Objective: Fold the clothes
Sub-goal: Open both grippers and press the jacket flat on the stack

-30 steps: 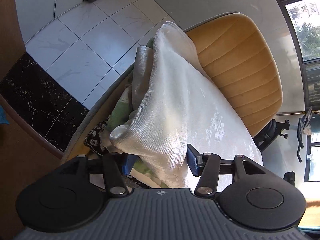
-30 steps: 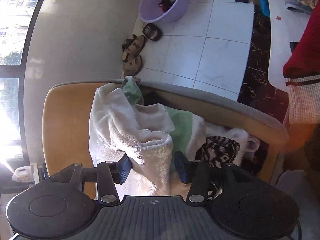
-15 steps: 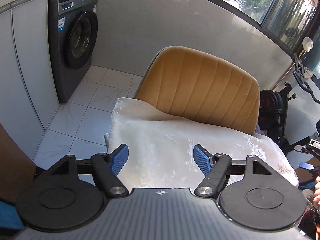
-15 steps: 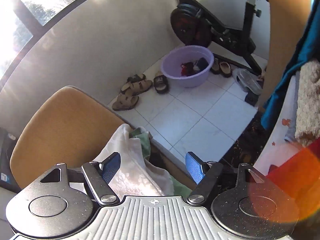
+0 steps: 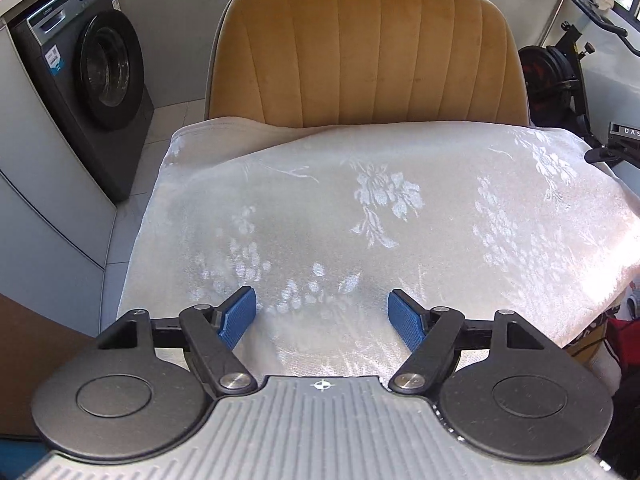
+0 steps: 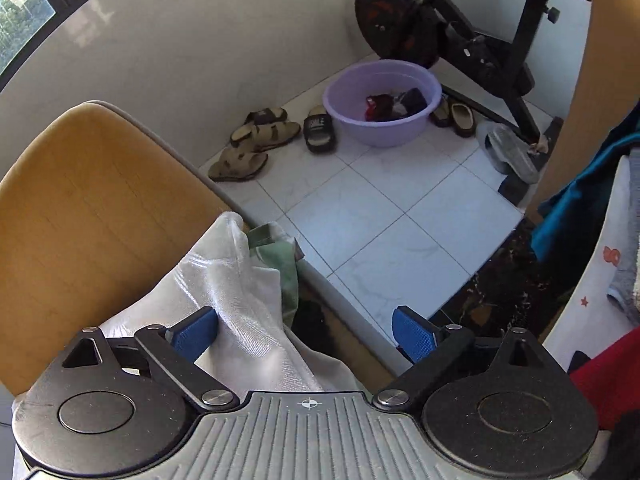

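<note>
My left tongs (image 5: pixel 322 316) hang spread wide over the cream floral cloth (image 5: pixel 360 220) draped across the yellow chair (image 5: pixel 364 48). My right tongs (image 6: pixel 306 332) are spread too, the cloth's bunched edge (image 6: pixel 236 300) between them. The washing machine (image 5: pixel 88 76) at far left reads "Leader".

- Left gripper (image 5: pixel 322 316): a second ago closed on a bunched fold of the cream floral cloth (image 5: pixel 360 216); now jaws stand wide apart, nothing between them, cloth lying below.
- Cream floral cloth: formerly a hanging, gathered bundle; now spread flat and broad across the seat of the mustard chair (image 5: pixel 360 48).
- Left view: earlier downward onto floor tiles; now level, chair back upright, washing machine (image 5: pixel 92 72) in sight.
- Right gripper (image 6: pixel 306 332): previously narrowed around a towelling fold; now fully parted, only its left pad (image 6: pixel 196 334) against the cloth.
- Right view: lifted from the clothes pile toward the purple basin (image 6: pixel 380 98).
</note>
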Demonstrator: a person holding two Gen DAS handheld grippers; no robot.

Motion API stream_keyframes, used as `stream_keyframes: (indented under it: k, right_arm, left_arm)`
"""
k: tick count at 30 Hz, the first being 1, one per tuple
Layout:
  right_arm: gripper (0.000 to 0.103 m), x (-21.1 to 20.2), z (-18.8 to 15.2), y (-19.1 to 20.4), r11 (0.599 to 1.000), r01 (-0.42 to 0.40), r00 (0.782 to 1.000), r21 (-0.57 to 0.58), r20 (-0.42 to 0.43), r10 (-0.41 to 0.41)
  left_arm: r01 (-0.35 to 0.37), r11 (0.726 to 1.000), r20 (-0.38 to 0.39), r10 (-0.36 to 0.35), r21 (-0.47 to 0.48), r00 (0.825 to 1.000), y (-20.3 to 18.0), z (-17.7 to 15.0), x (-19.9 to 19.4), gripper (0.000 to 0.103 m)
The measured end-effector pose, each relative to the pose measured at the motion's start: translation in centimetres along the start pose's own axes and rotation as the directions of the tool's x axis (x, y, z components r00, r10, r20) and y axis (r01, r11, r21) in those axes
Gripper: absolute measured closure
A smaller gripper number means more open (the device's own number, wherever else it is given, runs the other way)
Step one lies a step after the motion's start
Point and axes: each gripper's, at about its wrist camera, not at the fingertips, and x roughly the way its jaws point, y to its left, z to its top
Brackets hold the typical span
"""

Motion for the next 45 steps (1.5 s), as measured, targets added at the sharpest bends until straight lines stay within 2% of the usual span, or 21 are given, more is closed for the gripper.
stream_keyframes:
  k: [4, 9, 13, 15, 18, 22, 24, 27, 29, 32, 37, 43, 45]
  right_arm:
    - [0.016, -2.6, 0.3, -1.2, 0.999, 0.010, 0.999, 0.046, 0.041, -0.012]
    - [0.016, -7.1, -0.6, -0.4, 0.994, -0.050, 0.993, -0.101, 0.101, 0.060]
    - [0.015, -9.2, -3.4, 0.6, 0.970, -0.053, 0.992, -0.237, 0.099, 0.079]
    - [0.015, -9.3, -4.9, 0.5, 0.968, -0.049, 0.994, -0.247, 0.083, 0.072]
    - [0.016, -9.8, -7.7, 0.7, 0.965, -0.015, 0.995, -0.262, 0.090, 0.040]
    - [0.015, -11.9, -10.5, 3.0, 0.923, 0.012, 0.983, -0.384, 0.173, 0.059]
    - [0.009, -12.5, -11.6, 4.4, 0.891, 0.007, 0.978, -0.455, 0.187, 0.089]
    - [0.009, -12.2, -12.8, 6.7, 0.834, 0.035, 0.974, -0.551, 0.205, 0.095]
    - [0.009, -12.0, -13.2, 7.5, 0.813, 0.054, 0.971, -0.579, 0.221, 0.093]
    - [0.009, -11.8, -13.4, 7.6, 0.800, 0.050, 0.971, -0.598, 0.216, 0.101]
    - [0.003, -11.4, -13.8, 7.6, 0.780, 0.038, 0.973, -0.625, 0.203, 0.115]
    - [0.003, -11.0, -14.3, 7.7, 0.754, 0.024, 0.974, -0.657, 0.186, 0.131]
    - [0.003, -9.3, -14.1, 6.9, 0.770, 0.021, 0.987, -0.637, 0.136, 0.086]
  left_arm:
    - [0.049, 0.997, -0.005, -0.049, -0.061, 0.999, 1.4, 0.4, 0.0, 0.028]
    - [0.075, 0.996, -0.010, -0.076, -0.042, 0.997, 1.5, 0.1, -0.6, 0.028]
    - [0.081, 0.993, 0.018, -0.079, -0.084, 0.997, 2.1, 0.2, -1.6, 0.028]
    - [0.081, 0.991, 0.035, -0.077, -0.109, 0.996, 2.5, 0.3, -2.1, 0.028]
    - [0.057, 0.994, 0.072, -0.051, -0.090, 0.996, 2.1, 0.1, -3.8, 0.028]
    - [0.075, 0.995, 0.102, -0.069, -0.059, 0.992, 1.3, -0.8, -5.3, 0.020]
    - [0.063, 0.997, 0.084, -0.060, -0.034, 0.995, 0.7, -1.4, -4.9, 0.018]
    - [0.036, 0.999, 0.057, -0.035, -0.006, 0.998, 0.0, -2.4, -4.0, 0.018]
    - [0.022, 1.000, 0.052, -0.023, 0.011, 0.998, -0.3, -3.0, -3.6, 0.018]
    - [-0.008, 1.000, 0.034, 0.007, 0.026, 0.999, -0.2, -3.3, -2.6, 0.018]
    - [0.009, 0.998, 0.014, -0.009, -0.054, 1.000, 1.0, -3.2, -1.7, 0.016]
    - [0.004, 0.998, 0.003, -0.003, -0.063, 1.000, 1.3, -3.5, -1.2, 0.009]
    - [0.002, 0.998, -0.001, -0.002, -0.066, 1.000, 1.3, -3.6, -1.1, 0.008]
